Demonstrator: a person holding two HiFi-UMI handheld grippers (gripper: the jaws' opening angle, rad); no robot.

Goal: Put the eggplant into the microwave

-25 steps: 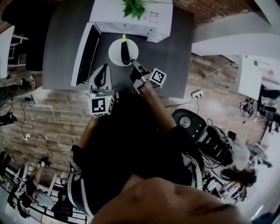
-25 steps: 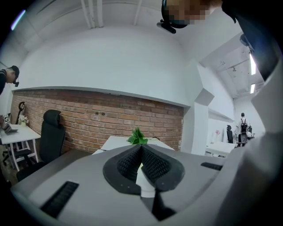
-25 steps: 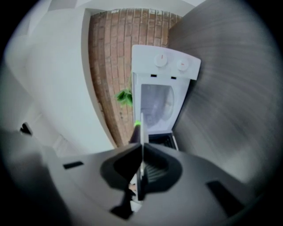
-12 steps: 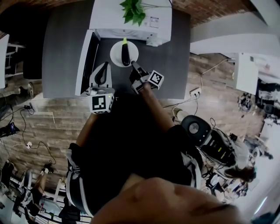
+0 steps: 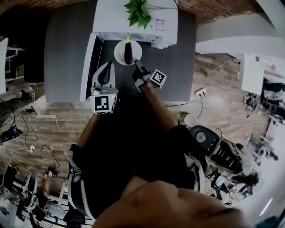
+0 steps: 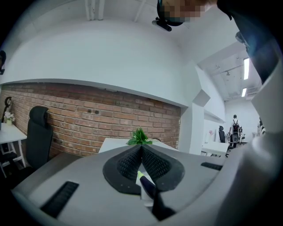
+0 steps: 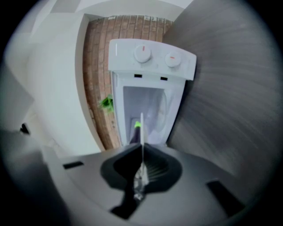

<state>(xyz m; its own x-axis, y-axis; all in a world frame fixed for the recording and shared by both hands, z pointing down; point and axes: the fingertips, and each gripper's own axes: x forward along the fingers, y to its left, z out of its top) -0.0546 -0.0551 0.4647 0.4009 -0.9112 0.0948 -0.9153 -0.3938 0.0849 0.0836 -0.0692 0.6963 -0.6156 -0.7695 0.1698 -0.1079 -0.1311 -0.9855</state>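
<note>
My right gripper [image 5: 137, 64] is clamped on the rim of the plate [image 5: 119, 52]. The eggplant [image 5: 128, 53] lies on it, just in front of the microwave [image 5: 133, 20]. My left gripper [image 5: 105, 69] is pinched closed and empty, beside the microwave's open door [image 5: 87, 62]. I'm mid-carry; next, I reckon, is a level push straight inside.

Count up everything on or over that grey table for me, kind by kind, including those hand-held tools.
microwave: 1
plate: 1
eggplant: 1
leafy plant: 1
grippers: 2, the left gripper and the right gripper
Total: 6
</note>
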